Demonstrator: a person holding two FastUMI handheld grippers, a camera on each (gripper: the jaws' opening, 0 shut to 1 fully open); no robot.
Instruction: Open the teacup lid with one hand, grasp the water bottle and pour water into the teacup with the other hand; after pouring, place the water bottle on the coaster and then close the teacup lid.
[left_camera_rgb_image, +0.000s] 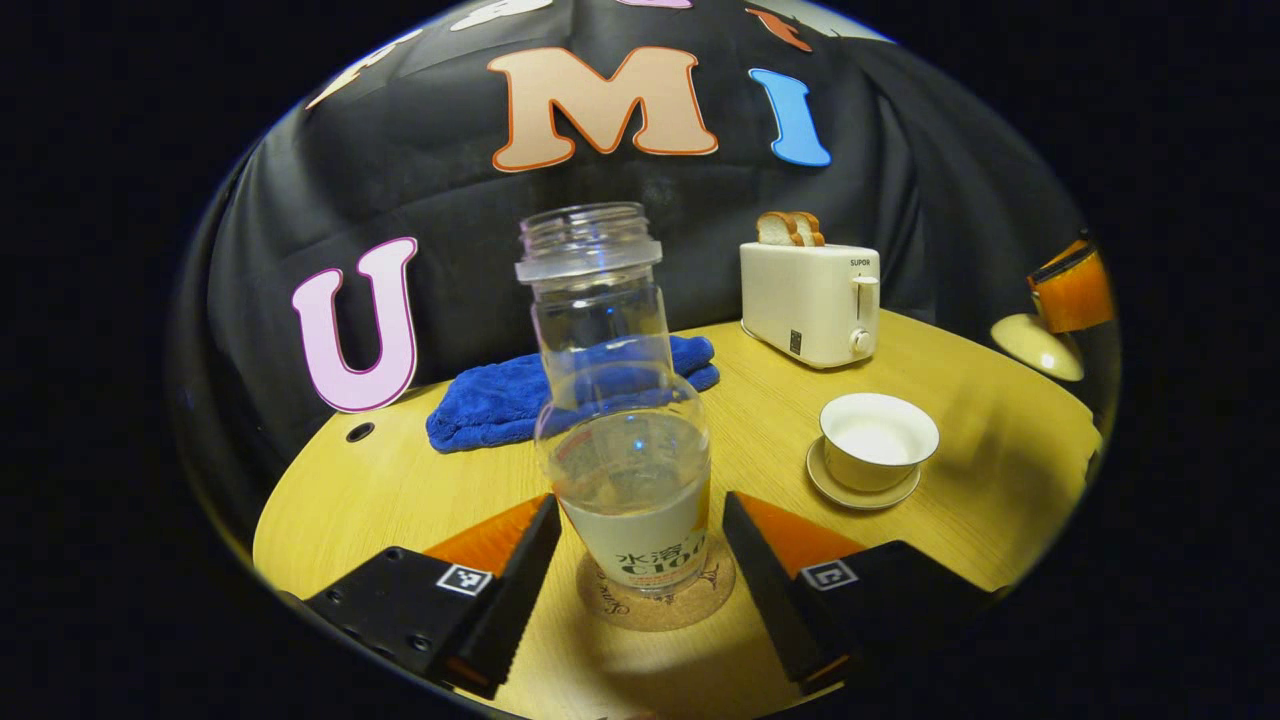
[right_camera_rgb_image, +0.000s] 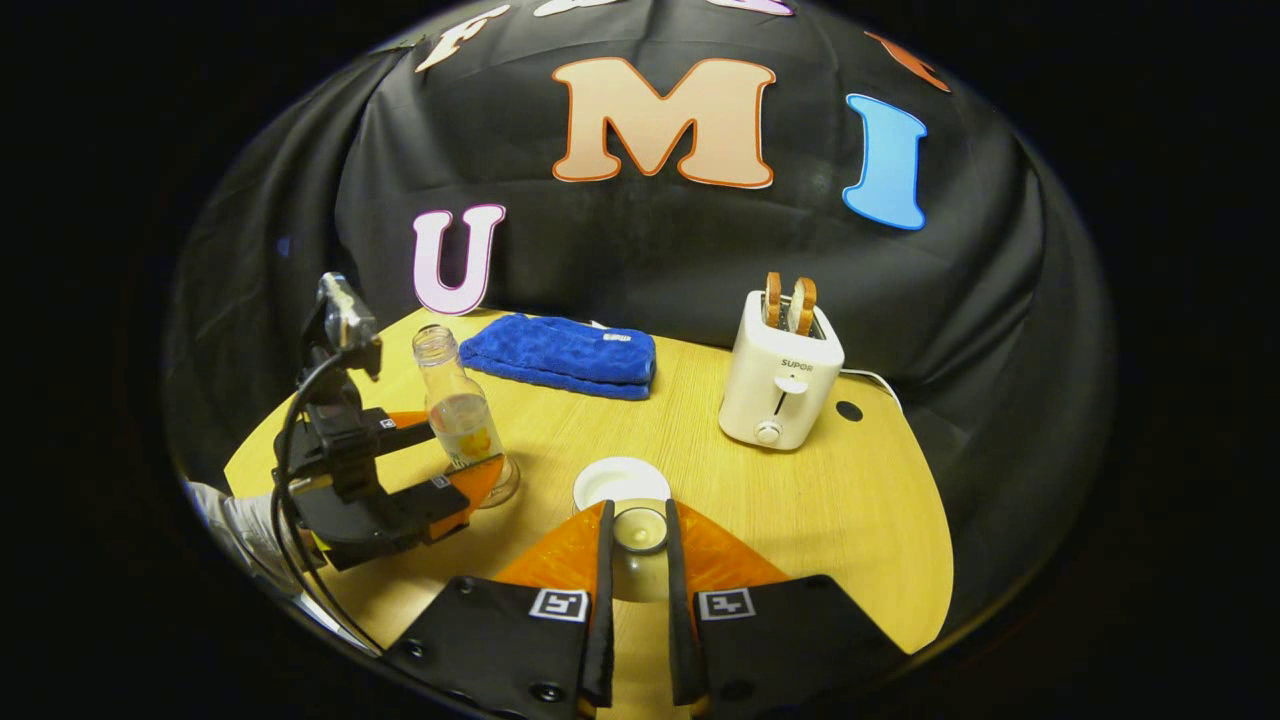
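Both left fingers (left_camera_rgb_image: 520, 580) flank, seemingly without touching, the water bottle (left_camera_rgb_image: 620, 440) on its coaster (left_camera_rgb_image: 655, 610)

A round, light wooden table (right_camera_rgb_image: 800, 500) with a pale grain stands in front of a black cloth wall (right_camera_rgb_image: 650, 260). Near the far edge lies a folded blue terry towel (right_camera_rgb_image: 562, 355), flat on the tabletop, close to the cloth. To one side of the towel, well apart from it, stands a cream-coloured two-slot toaster (right_camera_rgb_image: 780, 385) with two slices of browned bread (right_camera_rgb_image: 787, 303) upright in its slots. A small dark round hole (right_camera_rgb_image: 849, 411) is set in the tabletop just beside the toaster
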